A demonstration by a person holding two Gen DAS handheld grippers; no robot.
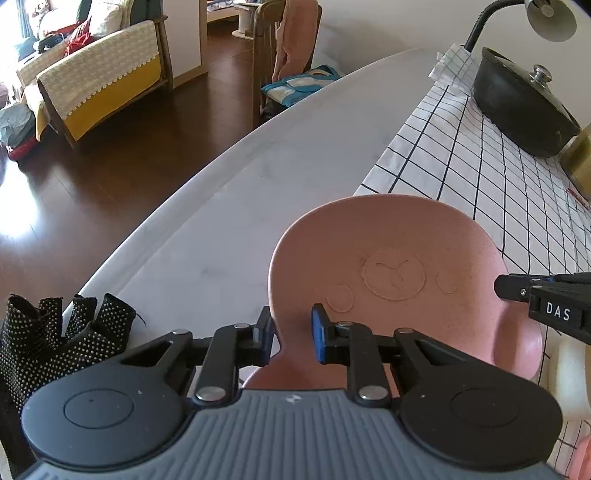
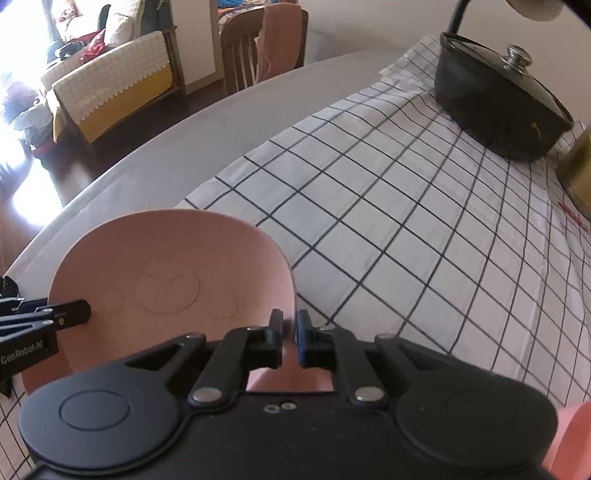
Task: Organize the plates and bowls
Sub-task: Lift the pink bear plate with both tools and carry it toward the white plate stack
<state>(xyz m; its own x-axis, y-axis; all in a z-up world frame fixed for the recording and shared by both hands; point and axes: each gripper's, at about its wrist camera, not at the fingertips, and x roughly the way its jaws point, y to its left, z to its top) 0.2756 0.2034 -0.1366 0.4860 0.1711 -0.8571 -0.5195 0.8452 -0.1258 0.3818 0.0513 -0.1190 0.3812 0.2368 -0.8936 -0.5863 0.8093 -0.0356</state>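
Observation:
A pink bear-face plate (image 1: 391, 273) with round ears is held up between both grippers above the table; it also shows in the right wrist view (image 2: 173, 266). My left gripper (image 1: 291, 336) straddles the plate's left edge near one ear, its jaws a little apart around the rim. My right gripper (image 2: 290, 336) is nearly closed on the plate's right rim; it also shows in the left wrist view (image 1: 517, 290). Another pink piece (image 2: 572, 439) peeks in at the lower right.
A black lidded pot (image 2: 498, 107) stands at the back right on a checked cloth (image 2: 406, 206), beside a brass object (image 2: 580, 166). A black dotted glove (image 1: 55, 339) lies at the table's left edge. A lamp (image 1: 546, 18), chair (image 2: 255, 48) and sofa stand beyond.

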